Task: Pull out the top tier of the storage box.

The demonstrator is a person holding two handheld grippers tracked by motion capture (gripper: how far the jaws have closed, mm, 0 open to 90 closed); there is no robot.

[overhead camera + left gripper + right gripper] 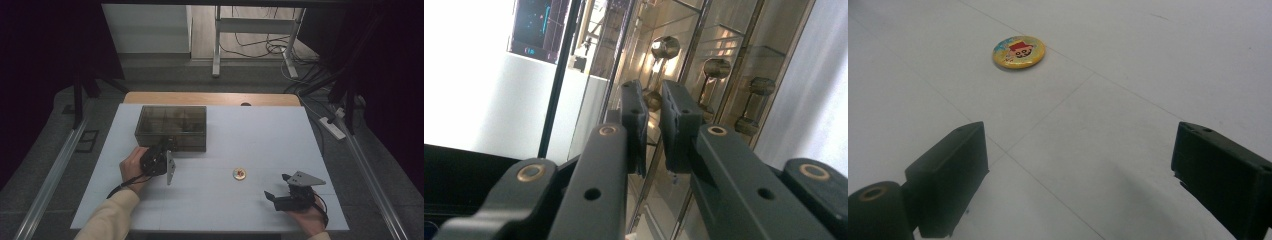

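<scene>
A smoky see-through box (171,125) with inner dividers stands at the back left of the white table (260,135). My left gripper (168,146) is at the box's front edge. In the left gripper view its jaws (654,107) stand almost together, pinching a thin edge of the box (744,60), and rounded metal pieces show through the wall. A round yellow badge (239,174) with a red-hatted figure lies flat near the table's middle. My right gripper (276,186) rests near the front right, open. The badge (1019,51) lies ahead of its jaws (1080,150), apart from them.
A wooden strip (210,98) borders the table's far edge. Beyond it stand a metal frame's legs (216,50) and loose cables on the floor. A white power strip (332,127) lies off the table's right side. Metal rails run along both sides.
</scene>
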